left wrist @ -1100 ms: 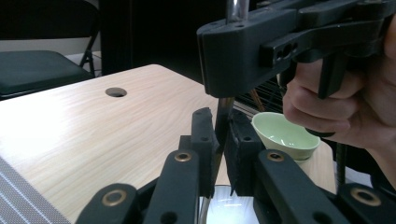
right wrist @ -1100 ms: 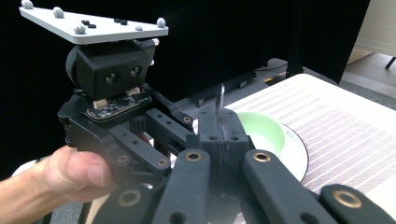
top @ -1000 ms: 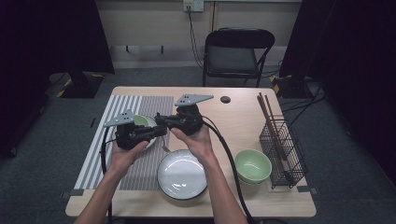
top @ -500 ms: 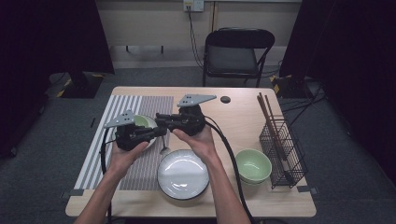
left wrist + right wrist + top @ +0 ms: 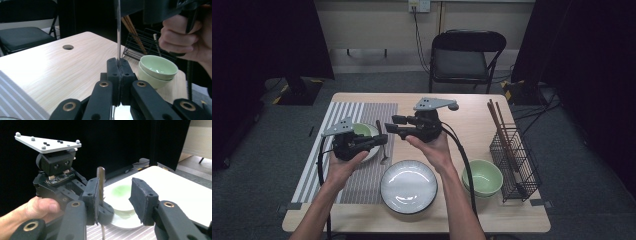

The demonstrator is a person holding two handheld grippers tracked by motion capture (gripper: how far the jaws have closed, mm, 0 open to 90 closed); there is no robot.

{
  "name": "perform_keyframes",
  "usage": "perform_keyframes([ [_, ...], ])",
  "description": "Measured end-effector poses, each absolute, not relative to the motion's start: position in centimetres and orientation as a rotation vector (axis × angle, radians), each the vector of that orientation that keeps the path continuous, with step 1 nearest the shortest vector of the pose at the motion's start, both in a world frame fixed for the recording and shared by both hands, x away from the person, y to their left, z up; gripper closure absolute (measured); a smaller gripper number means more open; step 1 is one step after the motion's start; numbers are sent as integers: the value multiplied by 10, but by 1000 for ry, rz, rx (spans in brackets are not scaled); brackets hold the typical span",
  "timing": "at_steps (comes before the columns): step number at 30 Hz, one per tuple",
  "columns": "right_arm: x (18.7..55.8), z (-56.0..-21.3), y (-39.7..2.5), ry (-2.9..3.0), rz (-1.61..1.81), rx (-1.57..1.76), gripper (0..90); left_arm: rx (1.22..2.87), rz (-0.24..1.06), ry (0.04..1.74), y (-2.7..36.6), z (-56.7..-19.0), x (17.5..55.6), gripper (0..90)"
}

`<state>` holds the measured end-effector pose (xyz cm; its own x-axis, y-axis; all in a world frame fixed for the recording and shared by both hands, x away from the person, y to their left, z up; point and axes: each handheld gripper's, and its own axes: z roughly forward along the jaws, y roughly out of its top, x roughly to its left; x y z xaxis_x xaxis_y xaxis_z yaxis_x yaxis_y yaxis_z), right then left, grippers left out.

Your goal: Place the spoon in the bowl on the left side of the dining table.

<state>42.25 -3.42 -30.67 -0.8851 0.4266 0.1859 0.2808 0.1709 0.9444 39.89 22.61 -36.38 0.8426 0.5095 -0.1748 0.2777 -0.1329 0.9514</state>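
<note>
A thin metal utensil (image 5: 118, 32), a spoon by its look, is clamped upright between the closed jaws of the left gripper (image 5: 379, 141); in the left gripper view its shaft rises straight up out of the pinched pads. In the high view the utensil's dark upper end (image 5: 379, 126) stands above the jaws and its lower end (image 5: 383, 159) hangs down over the edge of the striped placemat (image 5: 357, 112). The right gripper (image 5: 393, 124) is held just above and beside the left one, its jaws spread apart. In the right gripper view the utensil's brown upper end (image 5: 100, 182) lies against the inner face of one pad, while the other pad stands well clear of it, so nothing is gripped by the right gripper.

Against the frame half a second earlier, little change is seen: both grippers are kept at the same place over the placemat's right edge, with the right one shifted only slightly toward the left one. The utensil is held as before.

Behind the left gripper, a white plate (image 5: 373, 150) with a small green bowl (image 5: 361, 130) on it rests on the placemat. A larger white plate (image 5: 408, 186) lies near the front edge of the wooden table (image 5: 462, 107), between the person's forearms. To its right, stacked green bowls (image 5: 482, 177) are set just beside a black wire rack (image 5: 514, 160) holding chopsticks (image 5: 498, 125). A black folding chair (image 5: 464, 55) stands beyond the table.
</note>
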Motion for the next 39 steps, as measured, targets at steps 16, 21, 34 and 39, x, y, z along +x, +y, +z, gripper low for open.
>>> perform_keyframes([
  [16,431,-328,-58,2262,1680,836,417,1720,277,655,252,-362,402,897],
  [21,434,-338,-60,2267,1624,872,368,1721,295,671,261,-362,403,897],
  [34,444,-371,-65,2294,1502,978,287,1720,340,703,287,-357,409,897],
  [39,446,-381,-65,2300,1485,1008,265,1715,354,721,295,-357,413,897],
])
